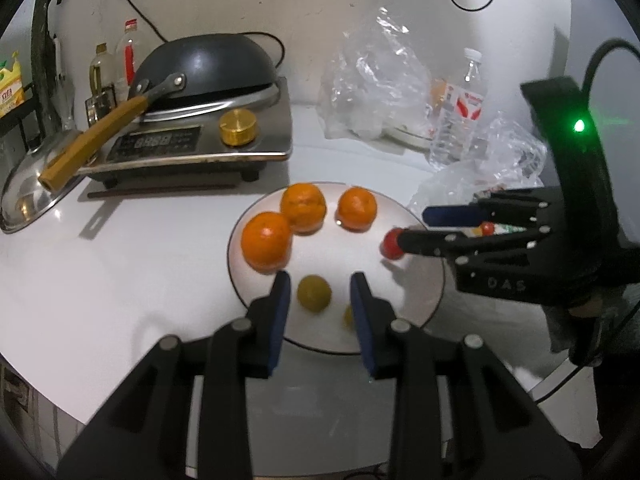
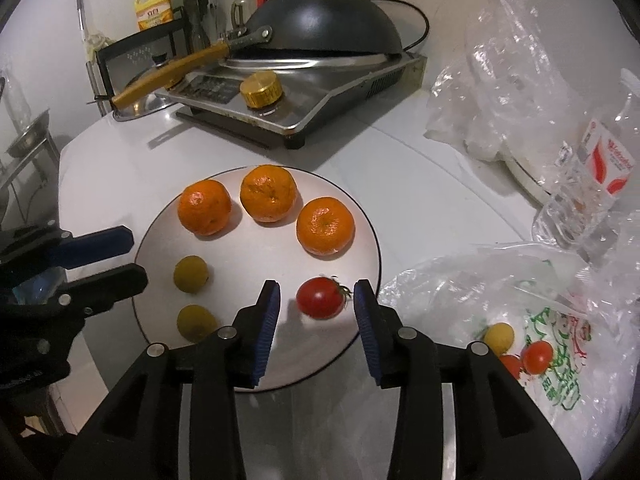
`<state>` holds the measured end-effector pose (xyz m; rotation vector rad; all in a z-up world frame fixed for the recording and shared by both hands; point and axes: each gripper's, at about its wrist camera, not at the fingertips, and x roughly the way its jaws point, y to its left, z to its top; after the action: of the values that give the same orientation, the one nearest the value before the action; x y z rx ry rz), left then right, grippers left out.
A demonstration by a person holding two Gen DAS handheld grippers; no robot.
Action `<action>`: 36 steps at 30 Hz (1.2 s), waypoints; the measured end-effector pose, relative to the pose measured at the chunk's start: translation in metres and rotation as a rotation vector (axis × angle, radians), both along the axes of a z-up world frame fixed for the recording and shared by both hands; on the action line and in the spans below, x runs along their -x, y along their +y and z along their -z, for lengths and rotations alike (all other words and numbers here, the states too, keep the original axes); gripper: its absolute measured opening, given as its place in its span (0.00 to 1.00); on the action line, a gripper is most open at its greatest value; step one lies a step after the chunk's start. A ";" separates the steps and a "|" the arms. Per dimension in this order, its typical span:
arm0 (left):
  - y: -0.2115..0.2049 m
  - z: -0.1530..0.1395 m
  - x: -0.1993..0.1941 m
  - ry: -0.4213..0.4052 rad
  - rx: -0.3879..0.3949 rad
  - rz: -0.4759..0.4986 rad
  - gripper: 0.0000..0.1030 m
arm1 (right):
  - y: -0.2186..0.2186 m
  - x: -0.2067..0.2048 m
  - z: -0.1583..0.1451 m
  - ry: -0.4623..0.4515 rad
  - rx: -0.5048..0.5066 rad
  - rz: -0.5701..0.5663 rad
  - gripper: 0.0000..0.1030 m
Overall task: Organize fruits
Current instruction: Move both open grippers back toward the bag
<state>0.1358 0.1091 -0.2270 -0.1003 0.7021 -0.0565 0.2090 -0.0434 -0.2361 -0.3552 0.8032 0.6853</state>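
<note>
— Tomato [image 2: 321, 297] lies on the plate [image 2: 256, 376], between the right gripper [image 2: 316, 308] fingers, pads apart and clear of it.

— Left gripper [image 1: 320, 304]?

— Parted, gripping nothing; an olive-yellow fruit [image 1: 314, 293] sits between its tips. "DAS" marks the right gripper.

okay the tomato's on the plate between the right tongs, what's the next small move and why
Probably lift the right tongs back off the plate toward the bag. Their pads stand apart from the tomato, which rests on the plate, so it looks released. More tomatoes and a yellow fruit wait in the bag.
</note>
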 end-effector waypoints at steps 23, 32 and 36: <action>-0.061 -0.024 0.018 -0.049 -0.040 0.097 0.34 | -0.070 0.038 -0.029 -0.053 -0.046 0.084 0.39; -0.094 -0.028 0.013 -0.043 -0.068 0.145 0.34 | -0.109 0.040 -0.031 -0.056 -0.076 0.131 0.39; -0.109 -0.030 0.010 -0.041 -0.085 0.162 0.34 | -0.126 0.038 -0.032 -0.059 -0.087 0.146 0.39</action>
<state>0.1260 0.0000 -0.1971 0.0390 0.6693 -0.1836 0.1710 -0.1696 -0.2045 -0.2343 0.7326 0.5686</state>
